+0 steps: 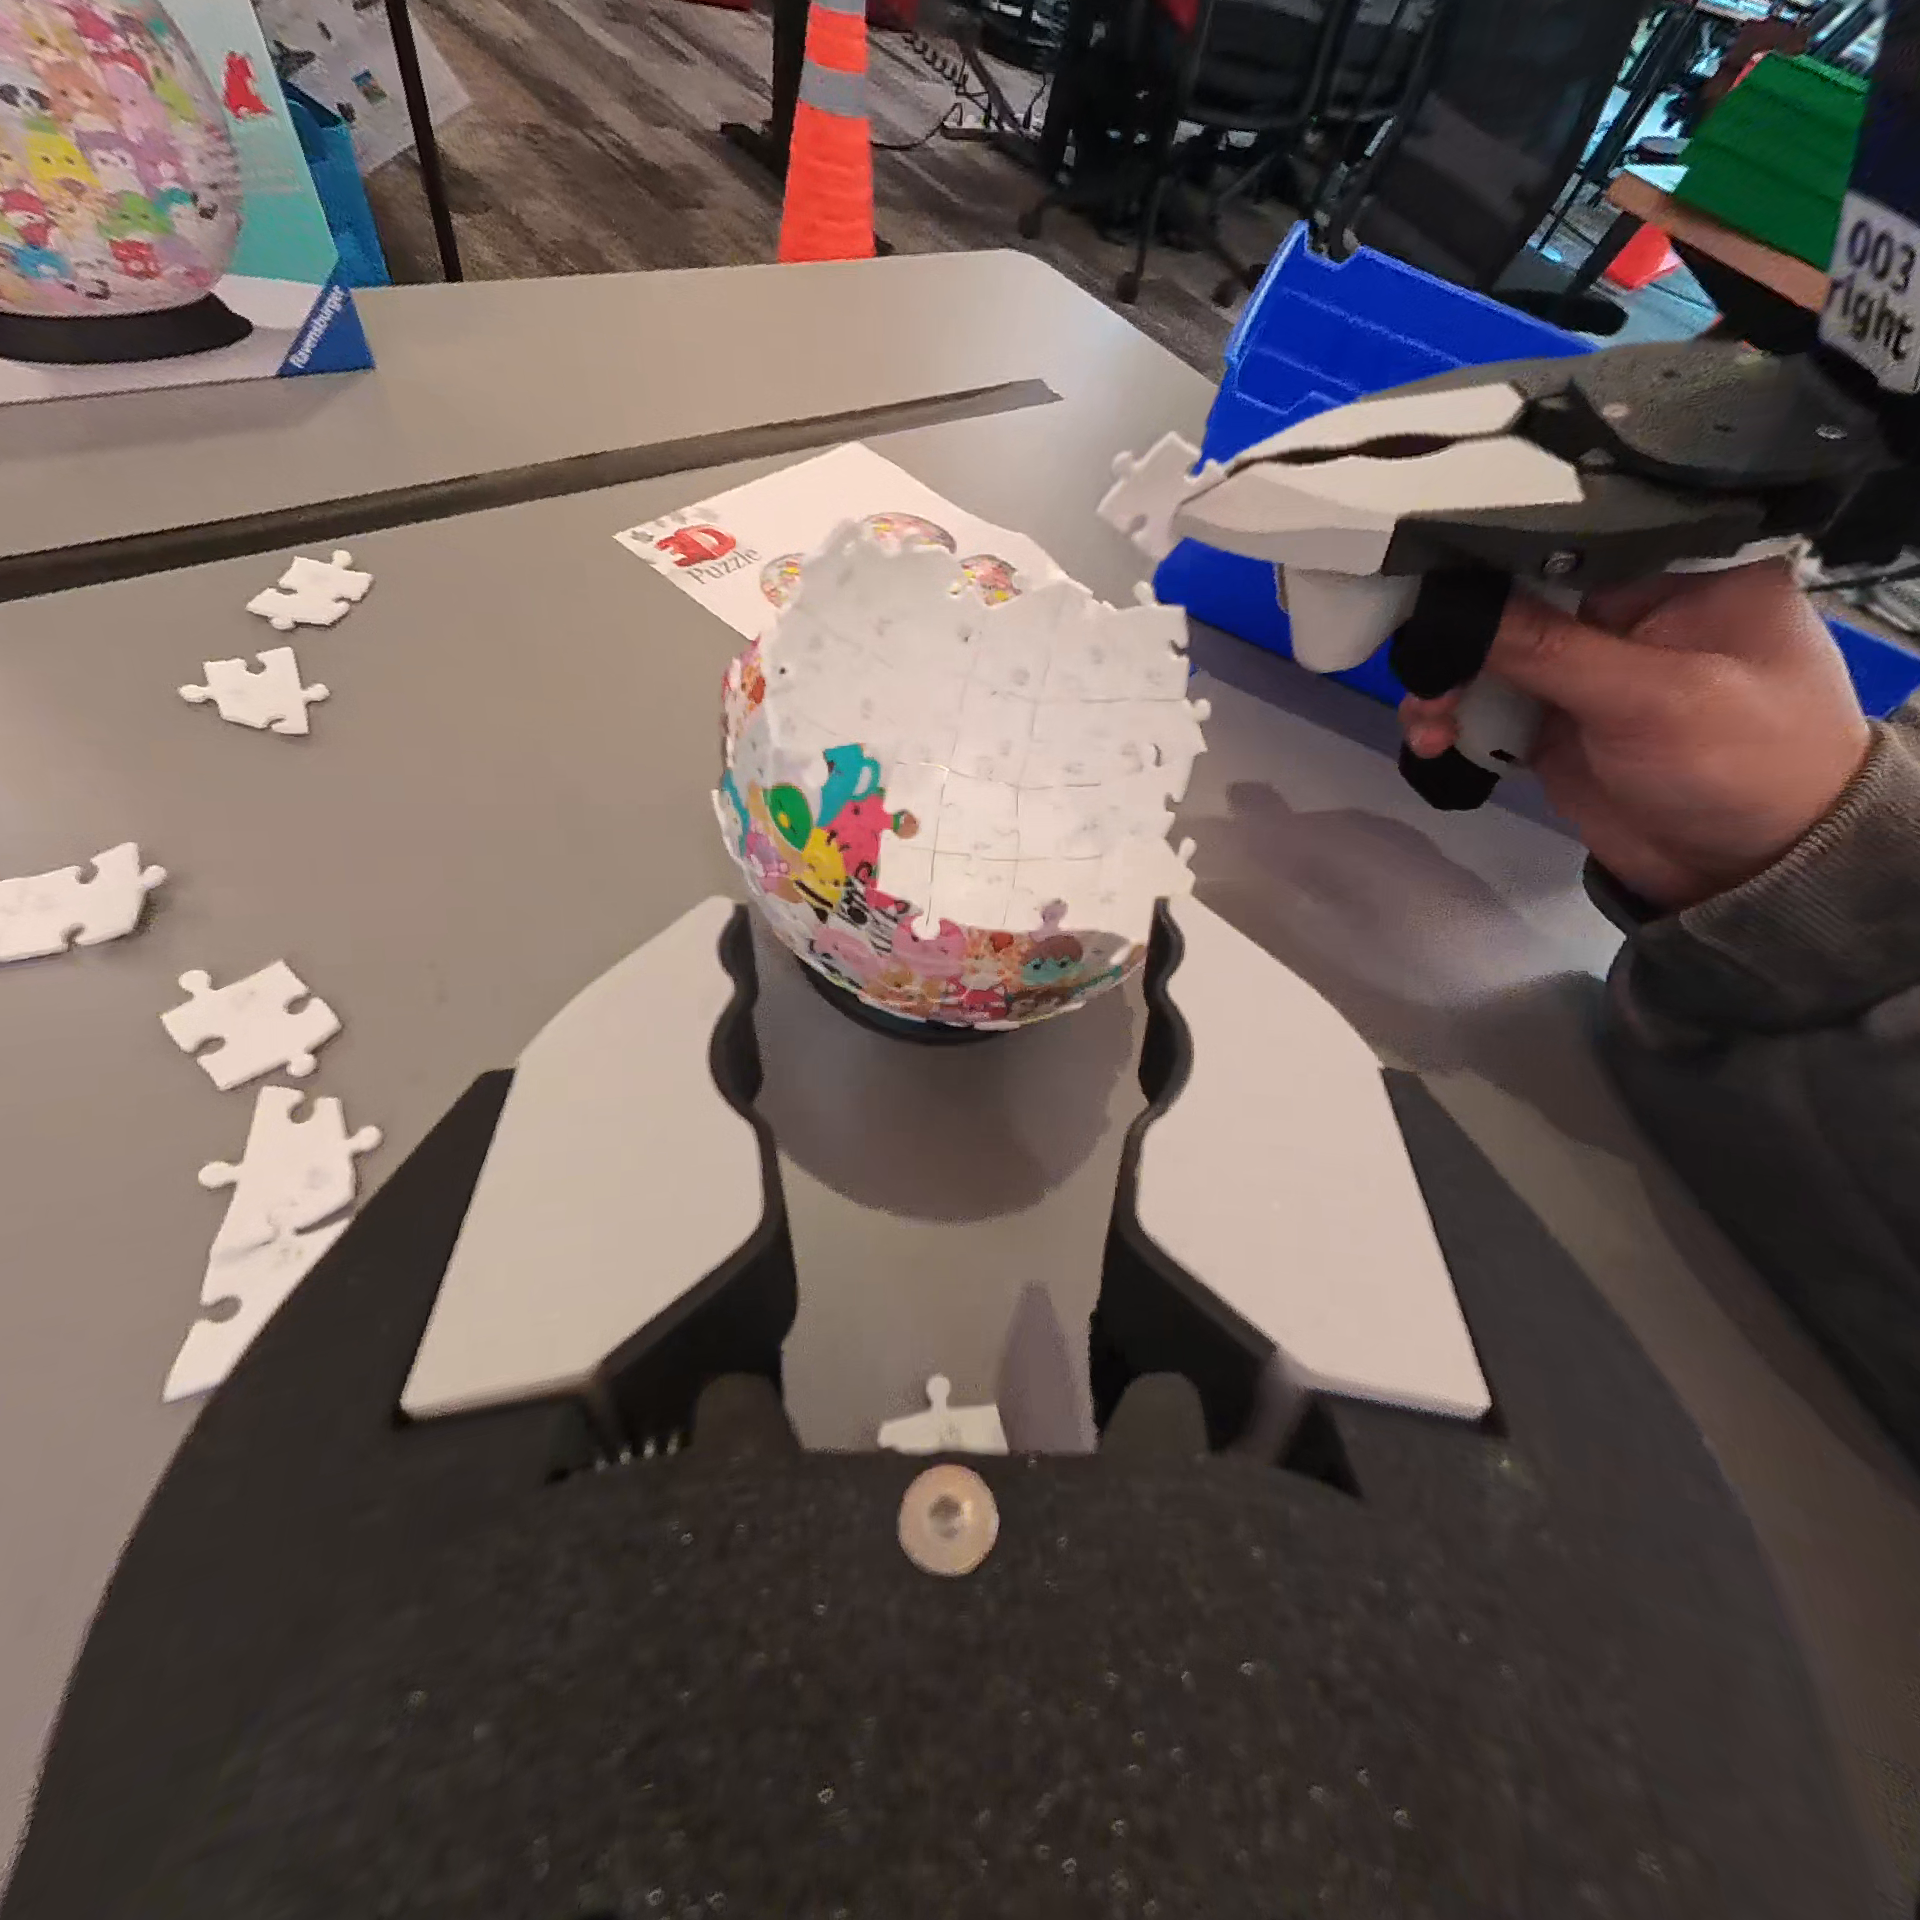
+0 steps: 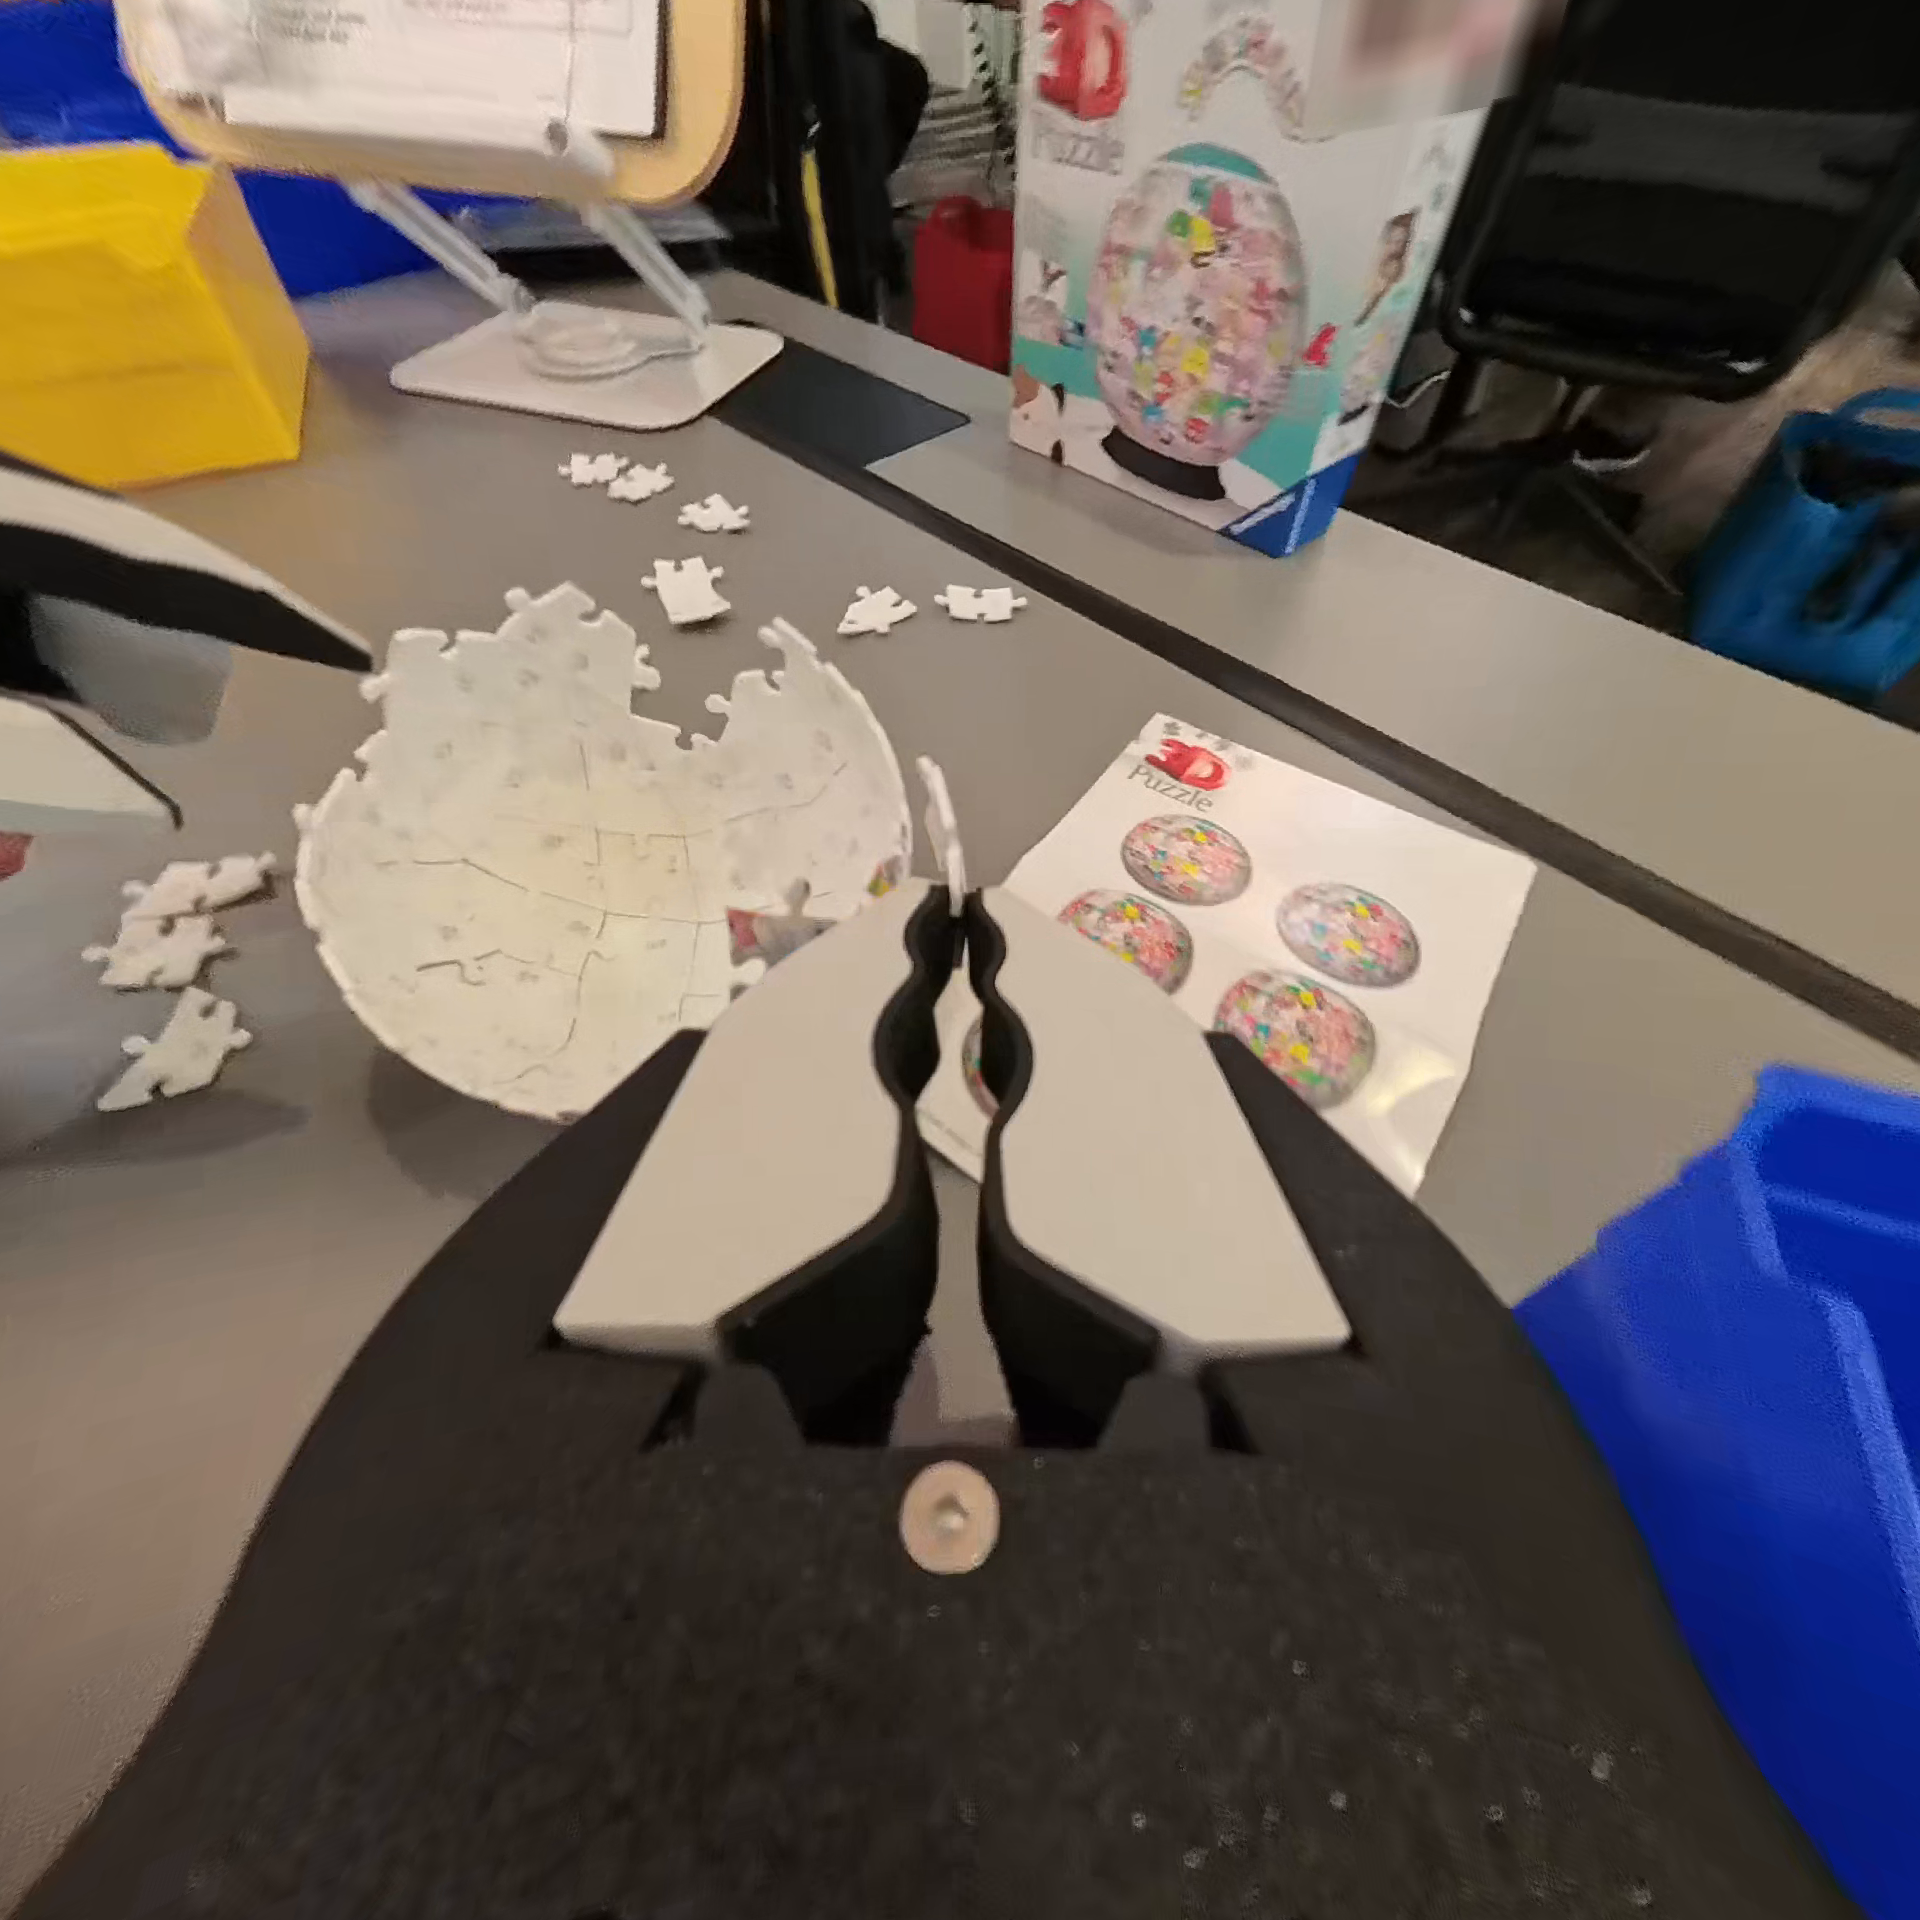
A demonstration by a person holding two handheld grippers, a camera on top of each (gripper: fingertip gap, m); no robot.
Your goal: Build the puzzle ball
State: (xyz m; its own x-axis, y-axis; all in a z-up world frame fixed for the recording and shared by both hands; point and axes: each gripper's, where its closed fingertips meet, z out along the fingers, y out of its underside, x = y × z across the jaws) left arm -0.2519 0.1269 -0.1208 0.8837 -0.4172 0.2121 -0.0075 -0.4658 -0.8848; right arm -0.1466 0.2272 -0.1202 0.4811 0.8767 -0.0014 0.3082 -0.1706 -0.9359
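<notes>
The half-built puzzle ball (image 1: 956,790) sits on a dark base on the grey table, white inside, colourful outside. It also shows in the right wrist view (image 2: 582,873). My left gripper (image 1: 948,935) is open, its fingers on either side of the ball's lower part, just in front of it. My right gripper (image 2: 961,904) is shut on a white puzzle piece (image 2: 943,821), held edge-on beside the ball's rim. In the left wrist view that gripper (image 1: 1195,499) holds the piece (image 1: 1148,494) above and right of the ball.
Loose white pieces (image 1: 249,1023) lie left of the ball, more at the far side (image 2: 686,587). An instruction leaflet (image 2: 1278,935) lies behind the ball. The puzzle box (image 2: 1226,312), a blue bin (image 1: 1351,343), a yellow bin (image 2: 135,312) and a stand (image 2: 582,364) ring the table. About 15 cm separates my left fingertips from my right.
</notes>
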